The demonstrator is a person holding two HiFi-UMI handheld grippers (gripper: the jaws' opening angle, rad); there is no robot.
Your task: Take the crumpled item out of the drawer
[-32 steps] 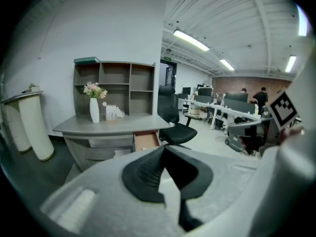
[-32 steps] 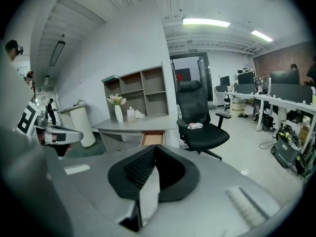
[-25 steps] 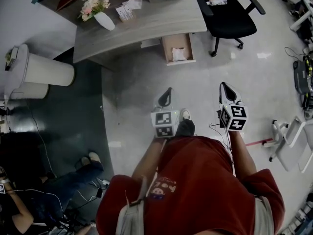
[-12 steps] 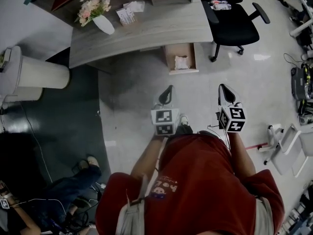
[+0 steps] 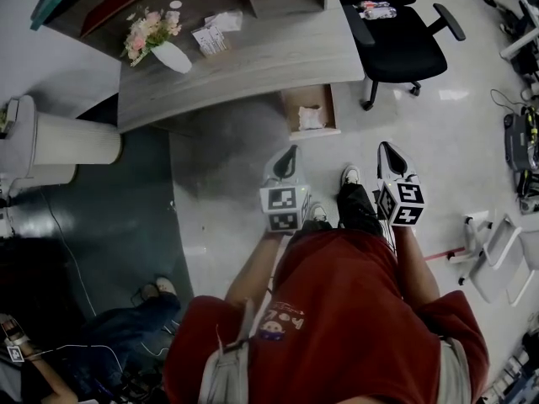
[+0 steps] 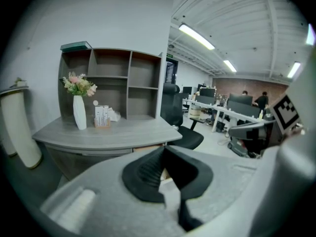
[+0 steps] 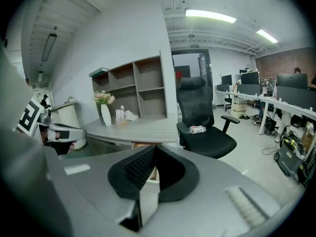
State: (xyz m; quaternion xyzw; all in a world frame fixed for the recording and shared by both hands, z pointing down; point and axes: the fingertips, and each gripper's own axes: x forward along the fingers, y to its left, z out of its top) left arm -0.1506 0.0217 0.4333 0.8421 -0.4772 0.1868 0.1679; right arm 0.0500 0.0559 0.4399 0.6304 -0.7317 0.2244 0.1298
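grey wood-grain desk (image 5: 253, 53) curves across the top of the head view, and under its right end a drawer (image 5: 306, 97) stands pulled out over the pale floor (image 5: 227, 167). the crumpled item (image 5: 310, 118), white, lies inside that drawer, nearer its outer end. both grippers are held out side by side in front of the person in the red shirt (image 5: 337, 310), well short of the drawer and touching nothing. the left gripper (image 5: 290, 151) has its jaws pressed together with nothing between them, as its own view shows; the right gripper (image 5: 386, 148) likewise has its jaws closed and empty. a black office chair (image 5: 396, 32) stands beside the desk's right end, and a white vase of flowers (image 5: 168, 55) sits on the desk toward the left.
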